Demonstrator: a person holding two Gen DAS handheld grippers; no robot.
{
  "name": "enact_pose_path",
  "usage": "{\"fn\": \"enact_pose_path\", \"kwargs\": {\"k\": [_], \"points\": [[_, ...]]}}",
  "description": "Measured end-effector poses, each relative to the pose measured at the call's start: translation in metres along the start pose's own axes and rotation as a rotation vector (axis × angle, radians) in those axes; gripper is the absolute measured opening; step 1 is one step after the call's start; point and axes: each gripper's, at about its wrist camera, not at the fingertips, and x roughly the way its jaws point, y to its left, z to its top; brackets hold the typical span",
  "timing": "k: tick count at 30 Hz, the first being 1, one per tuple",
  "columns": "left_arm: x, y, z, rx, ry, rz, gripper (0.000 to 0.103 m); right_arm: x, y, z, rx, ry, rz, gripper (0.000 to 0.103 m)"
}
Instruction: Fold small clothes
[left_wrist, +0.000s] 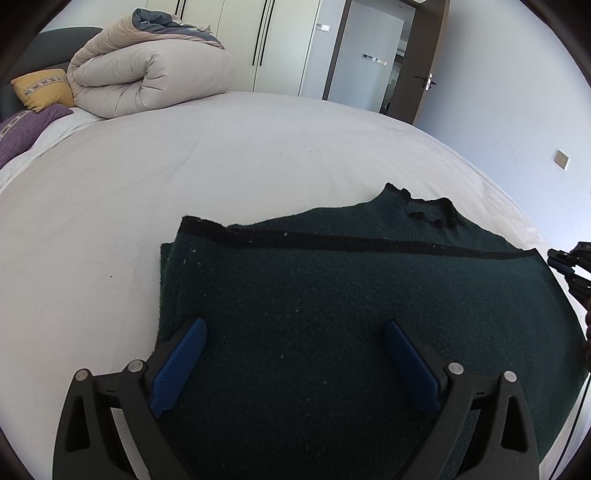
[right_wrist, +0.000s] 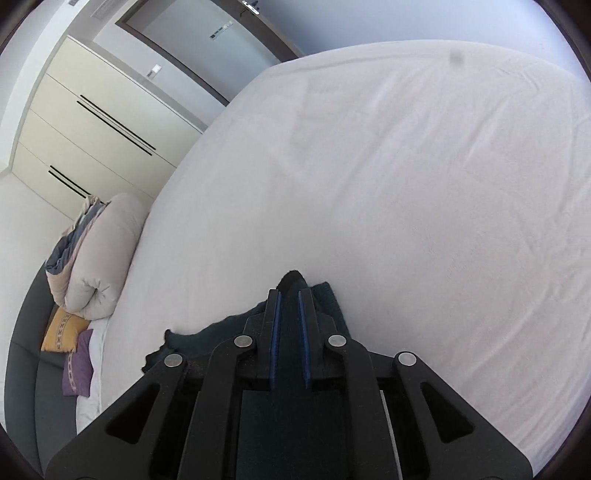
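Observation:
A dark green knit sweater (left_wrist: 332, 295) lies folded on the white bed (left_wrist: 184, 177), collar at the far side and a black hem band across it. My left gripper (left_wrist: 295, 323) hovers wide open over the sweater's near part, its blue pads (left_wrist: 184, 362) apart with nothing pinched. The right gripper (left_wrist: 565, 258) shows at the sweater's right corner. In the right wrist view the right gripper (right_wrist: 290, 291) is shut on a fold of the sweater (right_wrist: 328, 295), dark fabric filling the narrow slit between its pads and poking out past the tips.
A rolled beige duvet (left_wrist: 147, 77) with yellow (left_wrist: 44, 88) and purple (left_wrist: 26, 129) cushions sits at the bed's far left. Wardrobe doors (left_wrist: 280, 44) and an open doorway (left_wrist: 373, 51) stand behind the bed. The bed's edge runs close on the right.

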Motion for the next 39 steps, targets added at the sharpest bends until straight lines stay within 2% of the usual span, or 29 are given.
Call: {"fn": "enact_pose_path", "kwargs": {"k": [1, 3, 6, 8, 10, 12, 13, 15, 18, 23, 28, 30, 33, 34, 35, 36, 37, 38, 39], "points": [[0.000, 0.000, 0.000, 0.001, 0.000, 0.001, 0.099, -0.009, 0.008, -0.007, -0.021, 0.010, 0.046, 0.009], [0.000, 0.000, 0.000, 0.003, 0.000, 0.004, 0.100, -0.020, 0.032, -0.031, -0.091, 0.083, 0.148, 0.009], [0.000, -0.001, 0.000, 0.004, 0.000, 0.005, 0.100, -0.015, 0.080, -0.094, -0.224, 0.249, 0.283, 0.009], [0.000, -0.001, 0.000, 0.004, 0.000, 0.006, 0.100, -0.001, 0.104, -0.140, -0.262, 0.364, 0.351, 0.009], [0.000, 0.000, 0.000, 0.001, -0.001, 0.002, 0.100, 0.019, 0.114, -0.178, -0.285, 0.468, 0.368, 0.009], [0.000, 0.000, 0.000, 0.001, -0.002, 0.000, 0.100, 0.035, 0.103, -0.197, -0.258, 0.493, 0.315, 0.009], [-0.001, 0.000, 0.000, 0.002, -0.002, 0.001, 0.100, 0.040, 0.092, -0.199, -0.218, 0.501, 0.325, 0.008], [-0.001, 0.000, 0.000, 0.000, -0.002, 0.001, 0.100, 0.031, 0.073, -0.189, -0.174, 0.461, 0.347, 0.008], [-0.001, 0.000, 0.000, 0.001, -0.004, 0.000, 0.100, 0.000, 0.033, -0.154, -0.140, 0.352, 0.286, 0.008], [-0.001, 0.000, -0.001, 0.001, -0.003, 0.000, 0.100, -0.041, -0.041, -0.100, 0.025, 0.178, 0.194, 0.008], [0.000, 0.000, -0.001, 0.001, -0.003, 0.001, 0.100, -0.074, -0.073, -0.094, 0.097, 0.059, 0.130, 0.008], [-0.001, 0.000, 0.000, 0.001, -0.001, 0.001, 0.100, -0.082, -0.073, -0.101, 0.102, 0.043, 0.128, 0.009], [-0.005, 0.004, 0.005, -0.018, 0.023, -0.026, 0.100, -0.087, -0.058, -0.108, 0.036, 0.056, 0.122, 0.013], [-0.009, 0.007, 0.007, -0.033, 0.040, -0.044, 0.100, -0.095, -0.056, -0.106, 0.004, 0.071, 0.125, 0.022], [-0.017, 0.011, 0.010, -0.060, 0.054, -0.062, 0.100, -0.097, -0.047, -0.109, -0.033, 0.083, 0.130, 0.039], [-0.028, 0.016, 0.010, -0.098, 0.058, -0.080, 0.100, -0.100, -0.039, -0.111, -0.068, 0.083, 0.137, 0.052], [-0.041, 0.023, 0.010, -0.140, 0.049, -0.101, 0.100, -0.108, -0.030, -0.114, -0.100, 0.066, 0.152, 0.070], [-0.056, 0.031, 0.009, -0.176, 0.031, -0.115, 0.102, -0.118, -0.022, -0.116, -0.133, 0.044, 0.166, 0.075], [-0.069, 0.040, 0.007, -0.208, 0.012, -0.112, 0.103, -0.122, -0.013, -0.117, -0.170, 0.034, 0.182, 0.075]]}}
